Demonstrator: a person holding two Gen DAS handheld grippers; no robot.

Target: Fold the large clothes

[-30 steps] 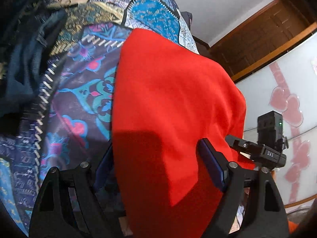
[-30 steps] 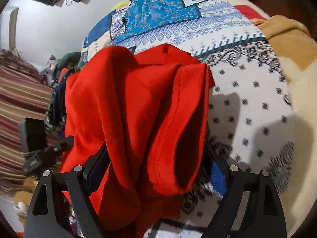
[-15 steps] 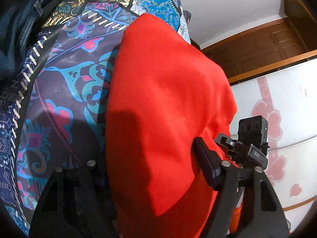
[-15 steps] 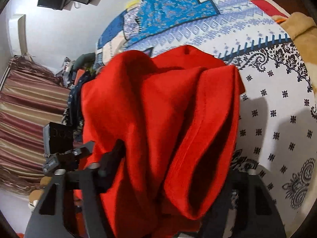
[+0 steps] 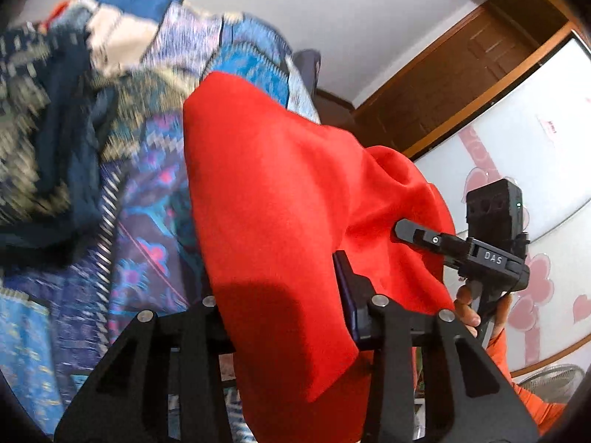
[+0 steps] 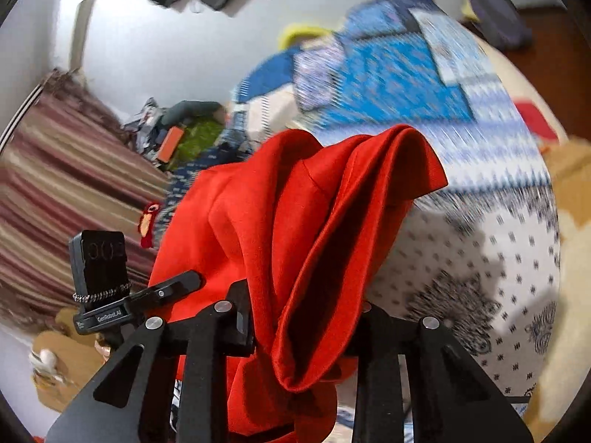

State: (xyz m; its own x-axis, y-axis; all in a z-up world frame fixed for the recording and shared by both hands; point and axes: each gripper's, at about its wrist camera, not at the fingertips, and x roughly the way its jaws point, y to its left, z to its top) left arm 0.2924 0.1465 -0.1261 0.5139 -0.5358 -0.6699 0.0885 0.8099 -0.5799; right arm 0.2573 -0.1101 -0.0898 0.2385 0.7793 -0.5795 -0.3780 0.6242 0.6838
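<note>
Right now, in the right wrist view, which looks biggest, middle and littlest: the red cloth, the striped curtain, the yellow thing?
1. red cloth, though it's nearest the camera
2. striped curtain
3. yellow thing

Both wrist views close, downward, sharing red cloth (image 5: 280, 221)

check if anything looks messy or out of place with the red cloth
The red cloth is bunched, not flat: it hangs in deep uneven folds between the right gripper and the left gripper, whose jaws have just been closing on it. Nothing looks torn. Behind it, dark clothes lie heaped on the patterned bedspread.
</note>
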